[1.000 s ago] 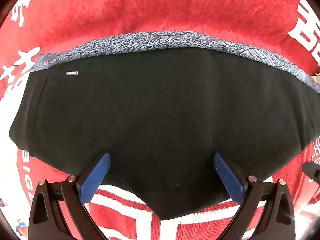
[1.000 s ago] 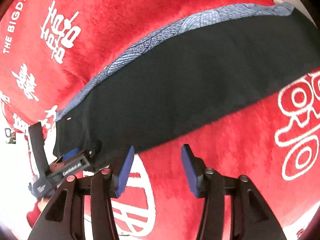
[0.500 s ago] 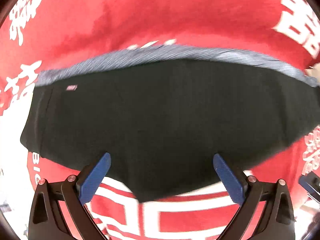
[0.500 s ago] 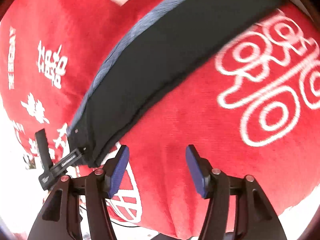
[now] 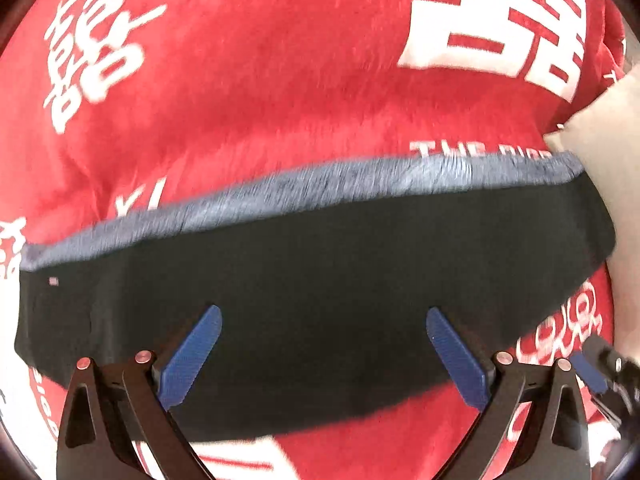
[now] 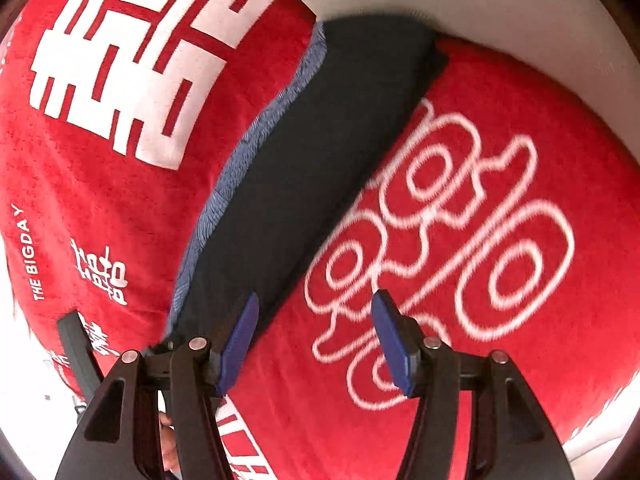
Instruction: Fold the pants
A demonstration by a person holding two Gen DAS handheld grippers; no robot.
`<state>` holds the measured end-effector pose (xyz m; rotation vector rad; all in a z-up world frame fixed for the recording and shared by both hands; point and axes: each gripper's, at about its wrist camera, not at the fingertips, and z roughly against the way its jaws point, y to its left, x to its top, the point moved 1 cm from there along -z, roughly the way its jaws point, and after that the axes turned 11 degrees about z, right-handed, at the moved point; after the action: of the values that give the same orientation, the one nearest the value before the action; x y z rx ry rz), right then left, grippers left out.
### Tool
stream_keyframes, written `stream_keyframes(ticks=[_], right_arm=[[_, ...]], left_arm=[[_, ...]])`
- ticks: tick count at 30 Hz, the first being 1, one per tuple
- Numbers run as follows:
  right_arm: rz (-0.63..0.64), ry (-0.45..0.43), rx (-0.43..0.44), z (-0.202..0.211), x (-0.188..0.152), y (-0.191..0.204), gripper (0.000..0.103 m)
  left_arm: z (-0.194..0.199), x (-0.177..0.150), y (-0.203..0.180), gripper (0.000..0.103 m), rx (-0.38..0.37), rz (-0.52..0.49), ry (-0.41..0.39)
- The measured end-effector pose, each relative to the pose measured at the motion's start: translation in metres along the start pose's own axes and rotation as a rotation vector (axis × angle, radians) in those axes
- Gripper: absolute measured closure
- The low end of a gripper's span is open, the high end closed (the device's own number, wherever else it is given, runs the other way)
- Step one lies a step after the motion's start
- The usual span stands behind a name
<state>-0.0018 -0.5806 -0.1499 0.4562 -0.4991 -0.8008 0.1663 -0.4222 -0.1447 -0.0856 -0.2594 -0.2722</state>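
Observation:
The black pants (image 5: 312, 280) lie flat as a long folded band on a red blanket (image 5: 260, 92), with a blue-grey patterned layer (image 5: 304, 192) showing along the far edge. My left gripper (image 5: 324, 340) is open and empty, hovering over the pants' near edge. In the right wrist view the pants (image 6: 320, 168) run diagonally from lower left to upper right. My right gripper (image 6: 316, 336) is open and empty over the blanket (image 6: 480, 240), its left finger (image 6: 240, 340) above the pants' near edge. The right gripper's tip also shows in the left wrist view (image 5: 600, 368).
The red blanket carries large white characters (image 5: 500, 20) and white looped outlines (image 6: 460, 240). A pale cushion or wall (image 5: 608, 184) stands at the right end of the pants; it is the pale area in the right wrist view (image 6: 500, 12). The left gripper's body (image 6: 80, 352) shows at lower left.
Both grippers have pulled back and risen. The pants look smaller and farther in the left view. The right view has swung to look along the pants' length. Both stay open.

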Motion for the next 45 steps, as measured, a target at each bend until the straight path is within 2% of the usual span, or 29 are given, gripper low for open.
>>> stream_keyframes(ticks=[4, 5, 7, 9, 13, 17, 20, 24, 25, 27, 29, 31, 34, 37, 39, 43, 45], right_arm=[[0.092, -0.008, -0.097, -0.007, 0.023, 0.011, 0.041], [0.105, -0.011, -0.117, -0.011, 0.03, 0.013, 0.043], [0.145, -0.014, -0.137, -0.019, 0.048, 0.018, 0.053], [0.19, -0.018, -0.151, -0.027, 0.063, 0.024, 0.053], [0.275, -0.015, -0.151, -0.052, 0.099, 0.04, 0.053], [0.343, 0.027, -0.145, -0.087, 0.12, 0.051, 0.053], [0.387, 0.009, -0.206, -0.101, 0.135, 0.052, 0.056], [0.368, -0.061, -0.417, -0.096, 0.161, 0.037, 0.056], [0.34, -0.075, -0.423, -0.092, 0.167, 0.03, 0.056], [0.303, -0.083, -0.388, -0.083, 0.172, 0.024, 0.055], [0.293, -0.103, -0.361, -0.067, 0.166, 0.023, 0.05], [0.248, -0.124, -0.267, -0.049, 0.152, 0.02, 0.036], [0.124, -0.113, -0.11, -0.027, 0.118, 0.004, 0.027], [0.002, -0.095, -0.043, -0.015, 0.082, -0.015, 0.027], [-0.073, -0.113, -0.003, -0.007, 0.057, -0.028, 0.027], [-0.184, -0.123, 0.017, 0.001, 0.027, -0.048, 0.027], [-0.213, -0.161, 0.054, 0.004, 0.022, -0.053, 0.027]], left_arm=[[-0.019, 0.031, -0.009, 0.0, 0.025, 0.064, -0.018], [-0.026, 0.037, -0.011, 0.0, 0.03, 0.077, -0.016], [-0.039, 0.041, -0.015, 0.0, 0.064, 0.075, -0.002], [-0.057, 0.04, -0.017, 0.0, 0.108, 0.072, 0.028], [-0.061, 0.029, -0.009, 0.0, 0.065, 0.141, 0.009], [-0.06, 0.025, -0.008, 0.0, 0.056, 0.129, -0.015], [-0.059, 0.024, -0.008, 0.0, 0.056, 0.128, -0.017], [-0.059, 0.023, -0.01, 0.0, 0.06, 0.127, -0.027], [-0.058, 0.023, -0.012, 0.0, 0.063, 0.127, -0.03], [-0.058, 0.023, -0.012, 0.0, 0.064, 0.129, -0.032], [-0.059, 0.023, -0.012, 0.0, 0.062, 0.127, -0.036], [-0.058, 0.022, -0.011, 0.0, 0.06, 0.124, -0.038], [-0.057, 0.02, -0.008, 0.0, 0.057, 0.121, -0.038], [-0.055, 0.019, -0.01, 0.0, 0.055, 0.115, -0.043], [-0.055, 0.02, -0.009, 0.0, 0.052, 0.115, -0.045], [-0.054, 0.02, -0.007, 0.0, 0.045, 0.113, -0.043], [-0.052, 0.023, -0.007, 0.0, 0.053, 0.107, -0.02]])
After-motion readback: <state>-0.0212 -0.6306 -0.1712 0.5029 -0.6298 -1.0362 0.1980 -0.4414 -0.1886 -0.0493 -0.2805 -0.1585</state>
